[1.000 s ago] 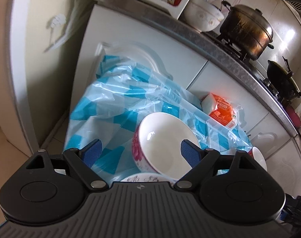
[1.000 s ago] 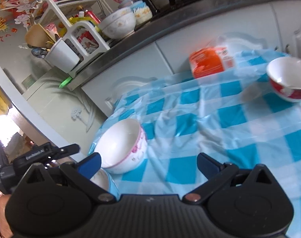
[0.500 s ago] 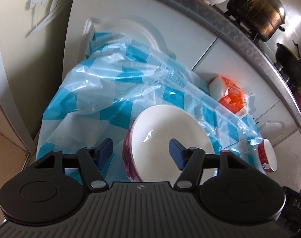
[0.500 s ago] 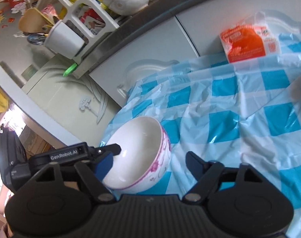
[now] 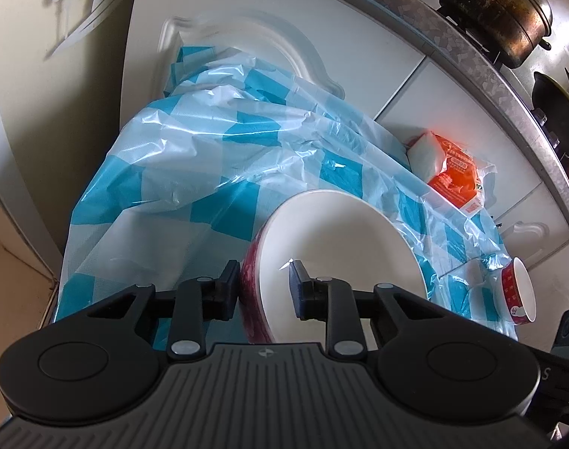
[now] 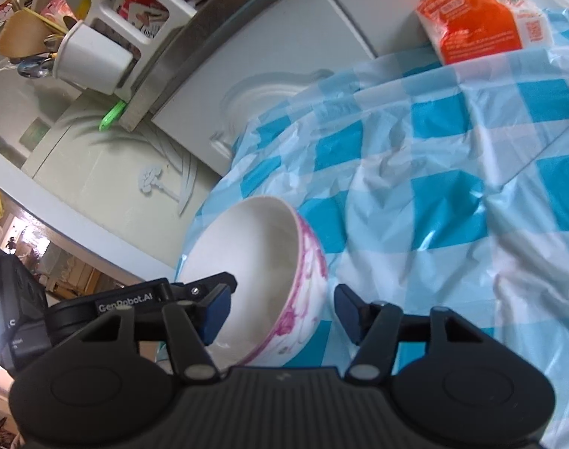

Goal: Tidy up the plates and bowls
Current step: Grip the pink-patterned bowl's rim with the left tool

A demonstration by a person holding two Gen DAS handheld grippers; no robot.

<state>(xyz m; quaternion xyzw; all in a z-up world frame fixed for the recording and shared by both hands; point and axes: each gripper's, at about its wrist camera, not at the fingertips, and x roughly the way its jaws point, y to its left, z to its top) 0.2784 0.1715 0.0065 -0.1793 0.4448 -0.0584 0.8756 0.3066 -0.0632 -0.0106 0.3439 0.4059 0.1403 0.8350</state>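
Note:
A white bowl with pink flowers [image 5: 344, 247] sits at the near left corner of the blue-checked table cover [image 5: 217, 157]. My left gripper [image 5: 265, 284] is shut on its near rim, one finger outside the wall and one inside. The same bowl [image 6: 262, 262] shows in the right wrist view, with the left gripper's body at its left. My right gripper [image 6: 282, 312] is open and straddles the bowl's right wall, its fingers a little apart from it. A red-and-white small bowl [image 5: 518, 292] stands at the far right of the table.
An orange-and-white packet [image 5: 453, 172] lies at the table's back edge against white cabinet doors [image 5: 247, 18]. Above is a counter with a dark pot [image 5: 498, 3] and a white utensil rack [image 6: 108, 37]. The table edge drops off at the left.
My left gripper has closed from wide open onto the bowl's rim. My right gripper has moved in towards the bowl and its fingers have narrowed around the bowl's right wall.

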